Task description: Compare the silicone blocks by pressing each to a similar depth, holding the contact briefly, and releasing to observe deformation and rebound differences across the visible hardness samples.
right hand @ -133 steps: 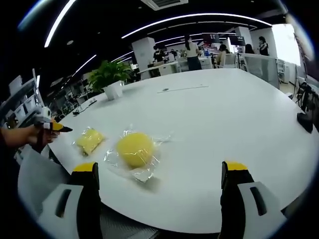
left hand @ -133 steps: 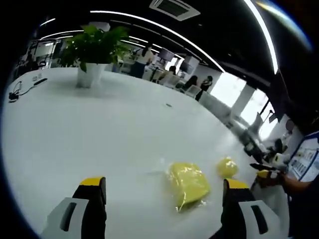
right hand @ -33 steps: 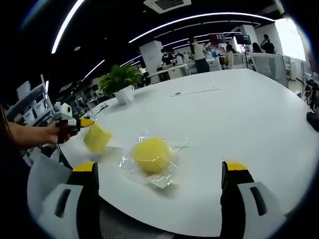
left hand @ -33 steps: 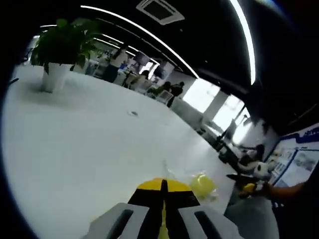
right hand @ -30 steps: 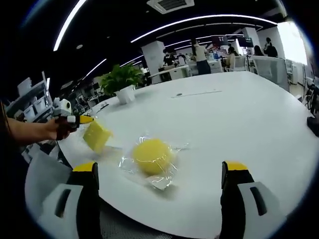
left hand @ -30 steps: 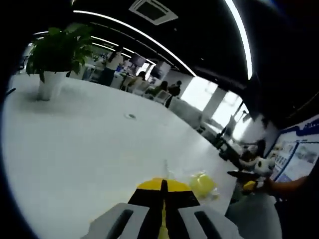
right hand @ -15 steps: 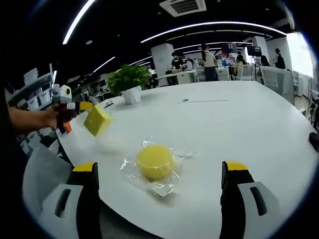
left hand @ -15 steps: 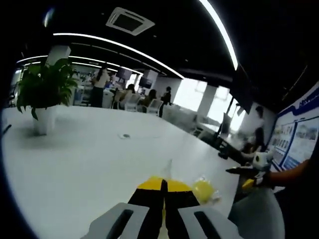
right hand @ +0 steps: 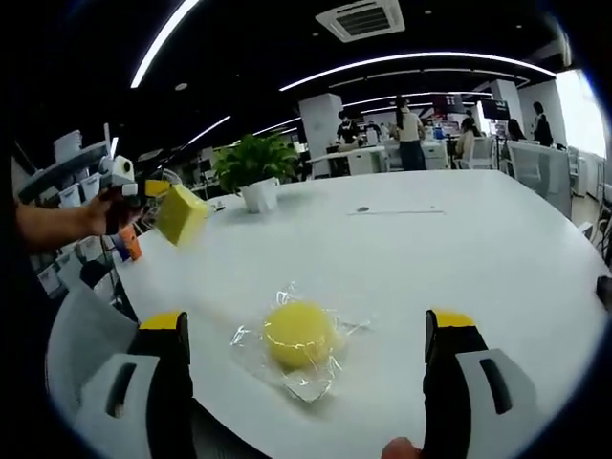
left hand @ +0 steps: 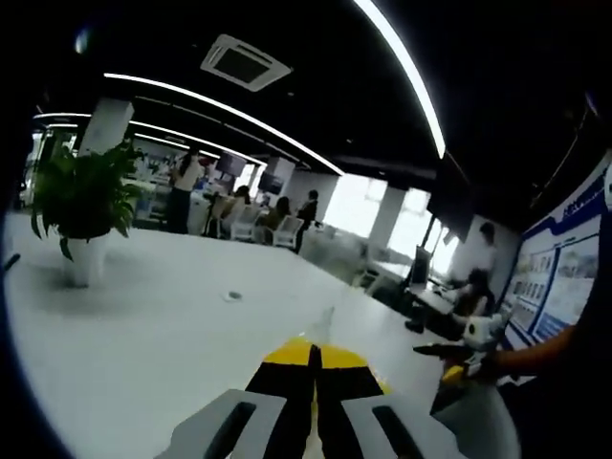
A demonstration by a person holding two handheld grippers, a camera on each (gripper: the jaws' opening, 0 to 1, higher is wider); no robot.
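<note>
In the right gripper view my left gripper [right hand: 142, 191] hangs at the far left, above the table edge. It is shut on a square yellow block [right hand: 181, 214] in clear wrap, held up in the air and tilted. In the left gripper view my left gripper [left hand: 313, 355] has its jaws pressed together, with a clear wrap edge [left hand: 325, 321] sticking up past them. A round yellow block [right hand: 298, 334] in a clear wrapper lies on the white table [right hand: 459, 249]. My right gripper [right hand: 311, 323] stands open, with a jaw on each side of the round block and apart from it.
A potted plant [right hand: 254, 164] [left hand: 81, 203] stands further back on the table. People sit at desks in the background. My right gripper [left hand: 470, 340], held by a hand, shows past the table's right edge. A small orange object [right hand: 129, 243] sits beyond the left edge.
The left gripper has shut on the square block and lifted it off the table, higher over the last second. The right gripper stays open around the round block.
</note>
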